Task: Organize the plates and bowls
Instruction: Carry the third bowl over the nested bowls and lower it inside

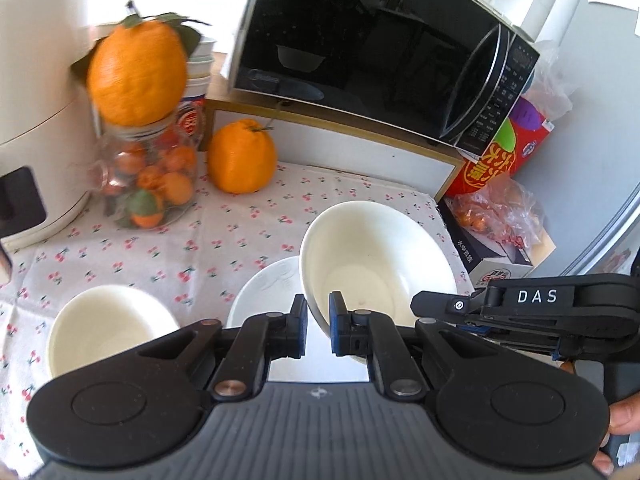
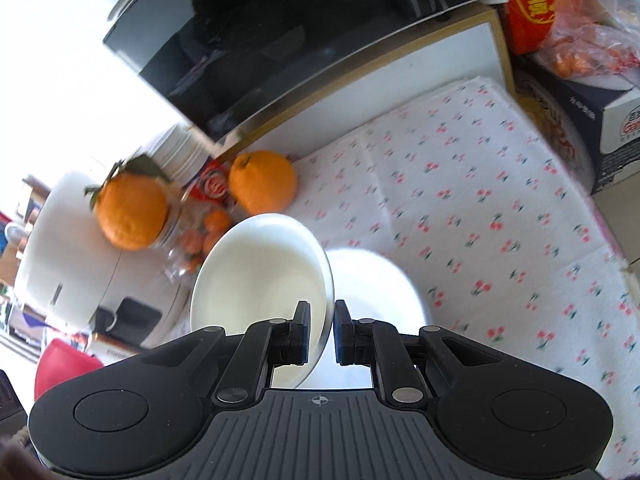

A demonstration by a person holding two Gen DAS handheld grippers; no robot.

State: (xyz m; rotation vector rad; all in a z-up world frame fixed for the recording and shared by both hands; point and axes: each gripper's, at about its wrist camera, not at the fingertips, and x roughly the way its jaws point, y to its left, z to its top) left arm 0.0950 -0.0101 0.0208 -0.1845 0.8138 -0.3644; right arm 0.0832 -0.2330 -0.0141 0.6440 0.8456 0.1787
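In the left wrist view my left gripper (image 1: 318, 322) is shut on the near rim of a white bowl (image 1: 380, 256), which hangs tilted above the cherry-print cloth (image 1: 224, 240). A white plate (image 1: 266, 284) lies on the cloth just left of and below this bowl. A second white bowl (image 1: 108, 324) stands on the cloth at the lower left. The side of my right gripper (image 1: 420, 305) comes in from the right, close to the held bowl's near right edge. In the right wrist view my right gripper (image 2: 321, 328) is shut on the rim of a tilted white bowl (image 2: 260, 272) over a white plate (image 2: 380, 292). I cannot tell whether both grippers hold the same bowl.
Behind stand a jar of small oranges (image 1: 152, 184) with a large orange (image 1: 138, 72) on top, another orange (image 1: 242, 156), a white appliance (image 1: 36, 100), stacked bowls (image 1: 198, 68) and a microwave (image 1: 380, 40) on a shelf. Boxes and a bag (image 1: 496, 208) crowd the right. A person's hand (image 1: 624, 424) grips the right tool.
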